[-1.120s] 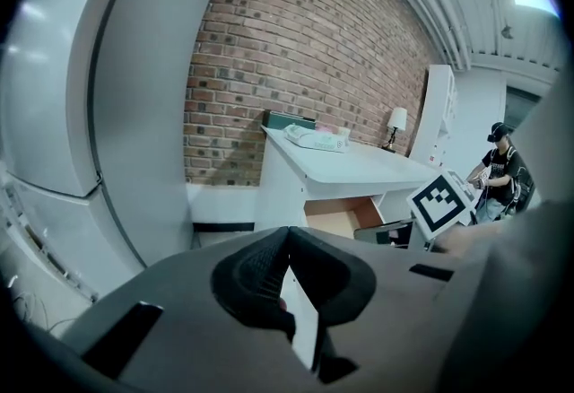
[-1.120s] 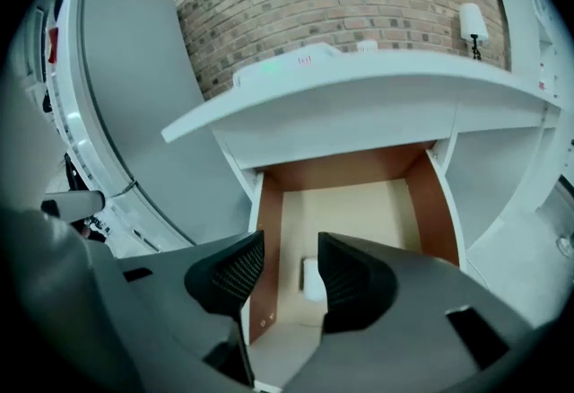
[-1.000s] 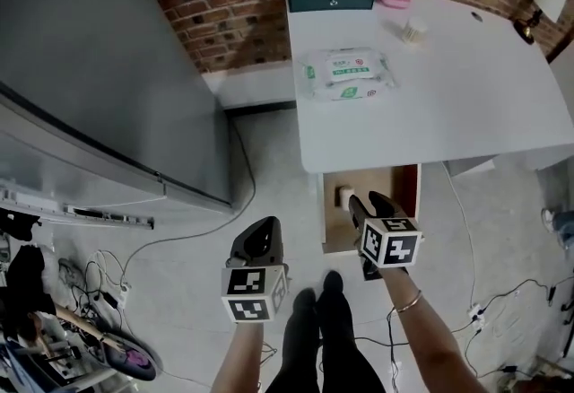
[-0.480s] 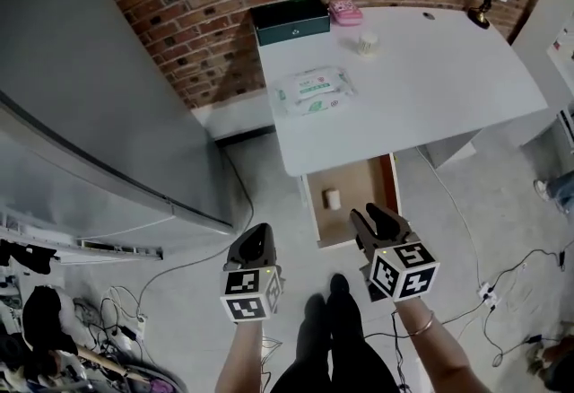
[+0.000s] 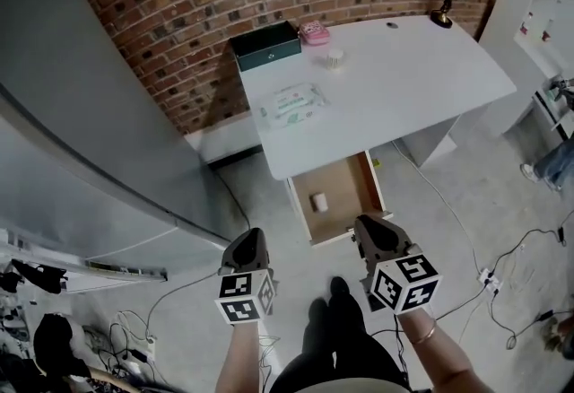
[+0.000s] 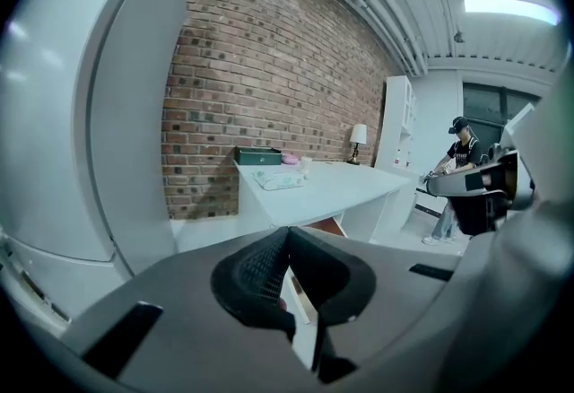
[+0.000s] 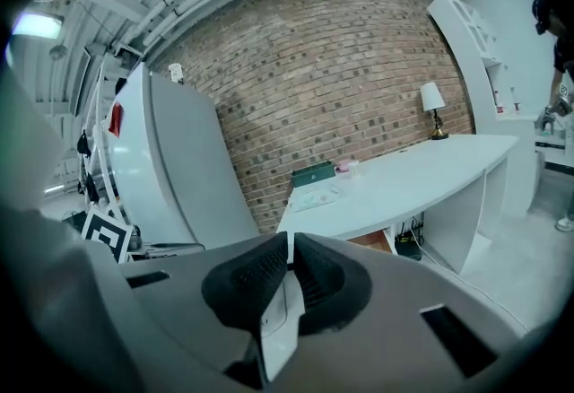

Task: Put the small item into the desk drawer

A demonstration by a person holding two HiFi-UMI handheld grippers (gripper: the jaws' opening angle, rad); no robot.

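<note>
Wooden drawer (image 5: 348,187): small, perhaps cylindrical item (image 5: 317,201)

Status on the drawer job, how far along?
Done: the small item lies inside the open drawer. In hand: nothing; the right gripper has its jaws closing on air, the left gripper is shut and empty, both held short of the drawer. Left: probably just pushing the drawer shut.

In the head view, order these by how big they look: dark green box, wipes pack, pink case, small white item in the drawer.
1. Dark green box and wipes pack: about alike, not ranked apart.
2. Pink case.
3. Small white item in the drawer, smallest.
</note>
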